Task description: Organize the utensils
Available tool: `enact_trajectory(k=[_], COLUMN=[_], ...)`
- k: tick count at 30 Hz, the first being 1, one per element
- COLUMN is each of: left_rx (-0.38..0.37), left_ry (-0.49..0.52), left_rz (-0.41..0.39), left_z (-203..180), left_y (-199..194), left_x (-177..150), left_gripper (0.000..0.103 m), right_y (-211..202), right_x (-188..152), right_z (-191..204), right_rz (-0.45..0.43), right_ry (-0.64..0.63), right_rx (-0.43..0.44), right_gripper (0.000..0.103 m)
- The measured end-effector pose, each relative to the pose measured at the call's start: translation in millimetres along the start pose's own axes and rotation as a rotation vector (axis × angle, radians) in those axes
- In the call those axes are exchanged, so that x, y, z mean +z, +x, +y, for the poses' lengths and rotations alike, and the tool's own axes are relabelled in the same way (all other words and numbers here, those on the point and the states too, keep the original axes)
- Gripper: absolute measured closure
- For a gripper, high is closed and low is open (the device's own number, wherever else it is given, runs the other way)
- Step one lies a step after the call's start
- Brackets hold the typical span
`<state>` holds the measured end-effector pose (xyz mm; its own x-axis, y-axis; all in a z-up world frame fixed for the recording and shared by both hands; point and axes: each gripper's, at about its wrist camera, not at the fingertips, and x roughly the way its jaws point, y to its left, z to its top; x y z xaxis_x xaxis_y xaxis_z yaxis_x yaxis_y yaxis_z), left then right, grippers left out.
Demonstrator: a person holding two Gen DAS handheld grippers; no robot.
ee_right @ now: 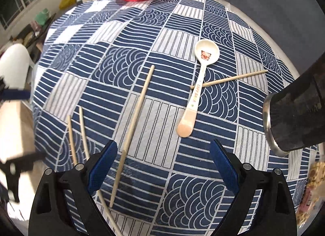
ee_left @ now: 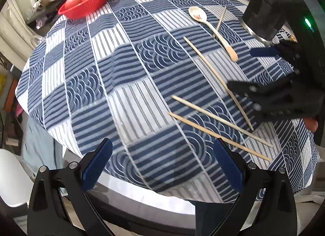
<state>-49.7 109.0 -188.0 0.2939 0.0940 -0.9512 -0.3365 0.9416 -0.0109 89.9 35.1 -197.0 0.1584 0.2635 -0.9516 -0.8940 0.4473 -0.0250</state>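
A cream spoon [ee_right: 200, 85] lies on the blue-and-white tablecloth [ee_right: 142, 39], its handle across one thin chopstick [ee_right: 233, 78]. A long chopstick [ee_right: 138, 114] runs toward me and passes just inside the left finger of my right gripper [ee_right: 163, 167], which is open over the cloth without its pads touching it. Two more chopsticks [ee_right: 76, 136] lie side by side at the left. In the left wrist view that pair [ee_left: 219, 130] lies ahead and to the right of my left gripper [ee_left: 162, 167], open and empty above the table's near edge. The right gripper [ee_left: 247, 69] shows at the right there.
A black cylindrical holder [ee_right: 294, 118] with a metal rim stands at the right, also seen as the holder [ee_left: 264, 10]. A red basket [ee_left: 85, 2] with apples sits at the far edge. A white chair [ee_left: 12, 175] stands below the table's rim.
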Motion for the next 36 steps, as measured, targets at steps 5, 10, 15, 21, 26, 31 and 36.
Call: enact_trajectory(k=[5, 10, 15, 21, 26, 31, 36], left_rx=[-0.028, -0.049, -0.112, -0.059, 0.021, 0.078, 0.078], left_ry=[-0.034, -0.084, -0.164, -0.246, -0.299, -0.338, -0.372], left_rz=[0.004, 0.019, 0.076, 0.129, 0.204, 0.217, 0.212], left_z=[-13.0, -21.2, -26.0, -30.6, -38.9, -47.4, -47.0], left_y=[-0.9, -0.5, 7.3, 14.9, 36.2, 44.7, 42.9], left_x=[-10.7, -11.1, -8.2, -3.8, 2.3, 7.8, 3.2], left_gripper=[0.006, 0.006, 0.006, 0.006, 0.006, 0.005, 0.013], right_y=[12.6, 8.5, 5.2, -12.6, -30.5, -37.5, -39.3], right_x=[9.0, 12.9, 2.9, -20.5, -41.3, -48.4, -57.7], right_z=[7.4, 6.2, -9.9, -31.3, -47.1, -55.9, -63.2], right_rz=[0.064, 0.087, 0.114, 0.087, 0.065, 0.054, 0.051], right_ry=[-0.008, 0.017, 0.068, 0.151, 0.208, 0.246, 0.243], right_rx=[-0.014, 0.051, 0.073, 0.110, 0.123, 0.123, 0.100], right_gripper=[0.030, 0.092, 0.099, 0.098, 0.098, 0.098, 0.098])
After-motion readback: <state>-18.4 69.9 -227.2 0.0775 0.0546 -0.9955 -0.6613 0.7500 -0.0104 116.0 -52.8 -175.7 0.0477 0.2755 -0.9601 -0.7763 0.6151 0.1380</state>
